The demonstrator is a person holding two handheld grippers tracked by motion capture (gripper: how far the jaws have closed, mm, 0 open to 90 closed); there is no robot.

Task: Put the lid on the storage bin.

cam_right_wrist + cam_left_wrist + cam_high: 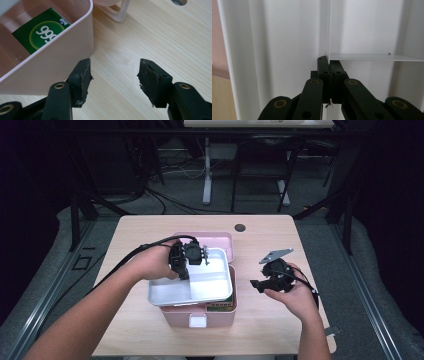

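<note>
The tabletop (280, 330) is light wood. Your left gripper (186, 261) pinches the divider of the white tray (210, 292), which rests atop the pink box (220, 316) near the front edge. Right gripper (113, 82) fingers are spread, empty. Judged step: tray removal; lift straight up.

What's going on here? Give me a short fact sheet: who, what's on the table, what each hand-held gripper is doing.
who: a person with a hand-held gripper in each hand
table: light wood
pink box: open, green packet inside
white tray: divided, over the box
left hand-held gripper: shut on the tray's divider
right hand-held gripper: open, beside the box, holding nothing
</note>
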